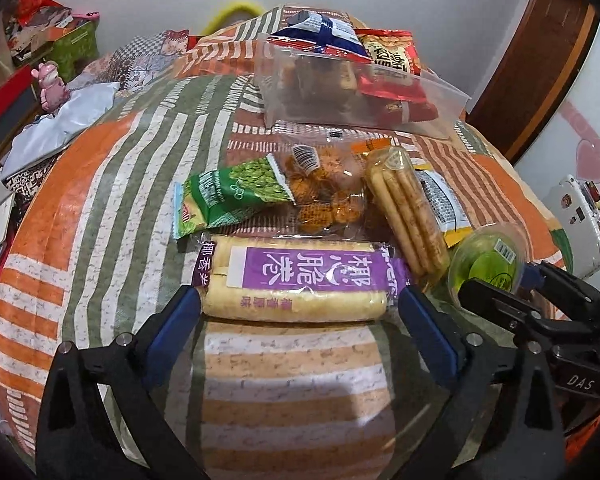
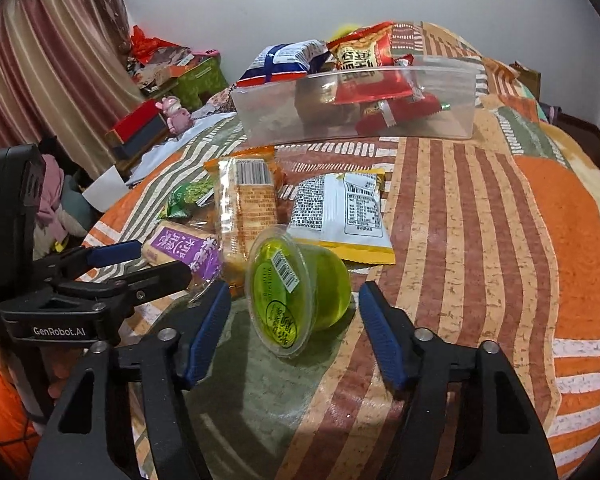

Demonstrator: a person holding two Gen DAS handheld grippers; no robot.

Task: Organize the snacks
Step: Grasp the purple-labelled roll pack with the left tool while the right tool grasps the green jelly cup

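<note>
Left wrist view shows your left gripper (image 1: 300, 300) spread wide, its blue pads flanking the two ends of the purple-labelled wafer pack (image 1: 300, 276) without clearly touching it, so you hold nothing there. Just beyond the pack lie the green pea bag (image 1: 232, 196) and a clear bag of orange snacks (image 1: 324, 196), overlapping each other, with a biscuit stick sleeve (image 1: 408, 216) angled beside your right-hand pad. Farther ahead, across a bare strip of striped blanket (image 1: 112, 200), stands the clear plastic bin (image 1: 340, 92), already loaded with red and blue packets. Left of your jaws the blanket runs open up to its rounded edge. Right wrist view shows your right gripper (image 2: 294, 320) also wide open and empty, with the green jelly cup (image 2: 300, 292) tipped on its side between the pads, its lid facing you, a gap on both sides. Behind the cup sits a white and yellow packet (image 2: 340, 216); to the right of your jaws the blanket lies open and wide. The two grippers sit close, side by side.
</note>
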